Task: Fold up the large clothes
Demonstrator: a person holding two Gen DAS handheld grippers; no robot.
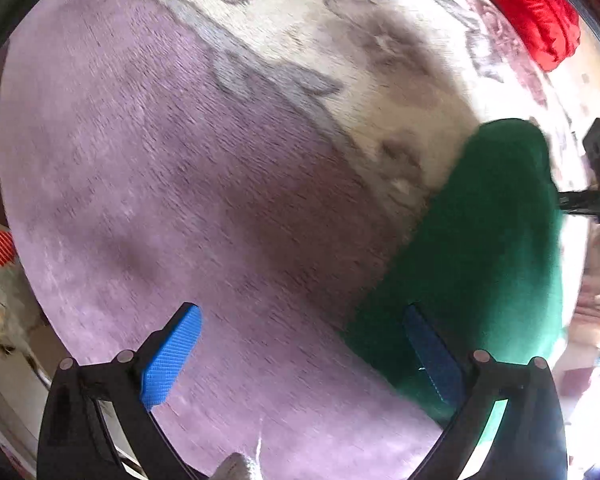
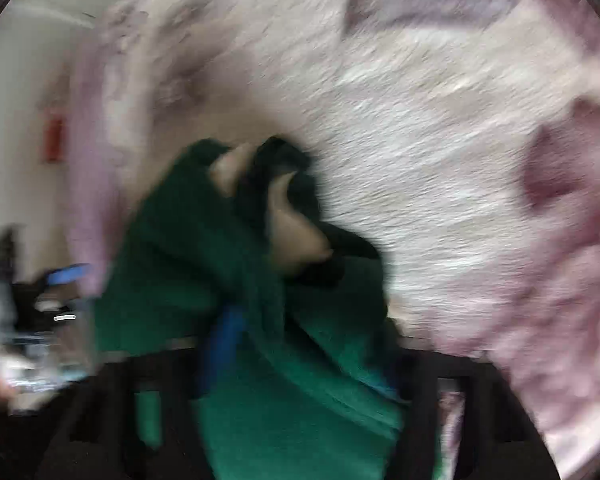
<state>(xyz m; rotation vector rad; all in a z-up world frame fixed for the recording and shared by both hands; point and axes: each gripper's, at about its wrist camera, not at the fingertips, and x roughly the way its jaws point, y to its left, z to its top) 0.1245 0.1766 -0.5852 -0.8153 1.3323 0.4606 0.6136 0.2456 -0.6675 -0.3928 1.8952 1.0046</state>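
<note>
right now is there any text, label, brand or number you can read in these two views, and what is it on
None can be read.
green garment: no label or print shows; the right wrist view is blurred.
patterned blanket: floral pattern only.
red fabric: no writing.

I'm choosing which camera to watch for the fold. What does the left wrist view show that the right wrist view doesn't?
Only the left wrist view shows the left gripper open over bare blanket, with nothing between its jaws, and a red cloth at the top right. Only the right wrist view shows the right gripper with green fabric bunched between its fingers; blur hides how firmly it grips. Both show the green garment lying on the pink patterned blanket.
</note>
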